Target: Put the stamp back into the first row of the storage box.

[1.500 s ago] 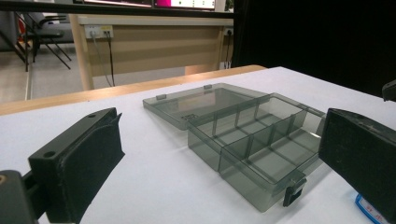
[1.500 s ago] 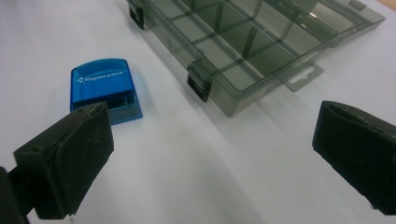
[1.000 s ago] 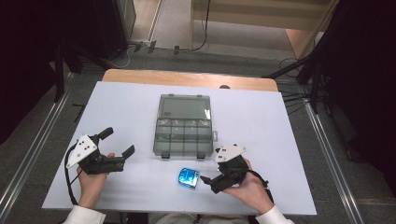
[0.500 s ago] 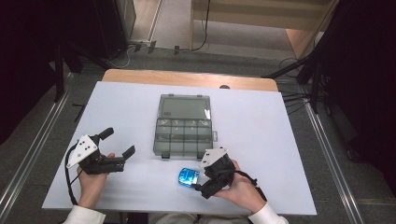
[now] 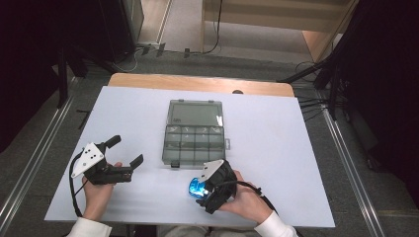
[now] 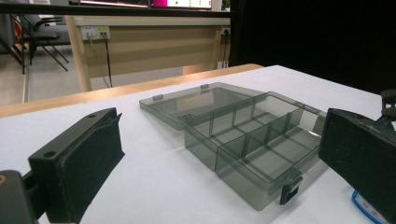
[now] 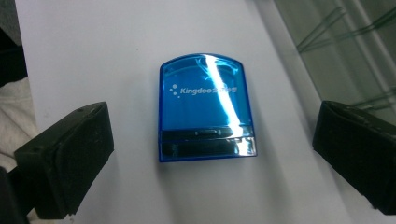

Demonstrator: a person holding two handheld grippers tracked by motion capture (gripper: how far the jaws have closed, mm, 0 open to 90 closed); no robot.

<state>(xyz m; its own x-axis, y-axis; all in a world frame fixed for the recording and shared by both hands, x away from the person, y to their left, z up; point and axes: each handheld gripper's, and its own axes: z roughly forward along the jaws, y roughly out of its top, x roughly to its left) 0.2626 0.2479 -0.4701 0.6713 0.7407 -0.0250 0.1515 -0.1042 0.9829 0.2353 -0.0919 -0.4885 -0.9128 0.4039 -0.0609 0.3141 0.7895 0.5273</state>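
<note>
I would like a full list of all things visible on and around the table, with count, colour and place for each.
Compartment box: one, smoky grey clear plastic, lid open, centre of table.
Small case: one, clear blue, white "Kingdee" print, flat on table near the front edge, between the right gripper's open jaws.
Table: one, white top, wooden far edge.
Cables: several, black, floor beyond table.
Left gripper: one, black with grey plate, front left, open, holding nothing.
Right gripper: one, black, over the case.
Hands: two, white sleeves, bottom edge.
</note>
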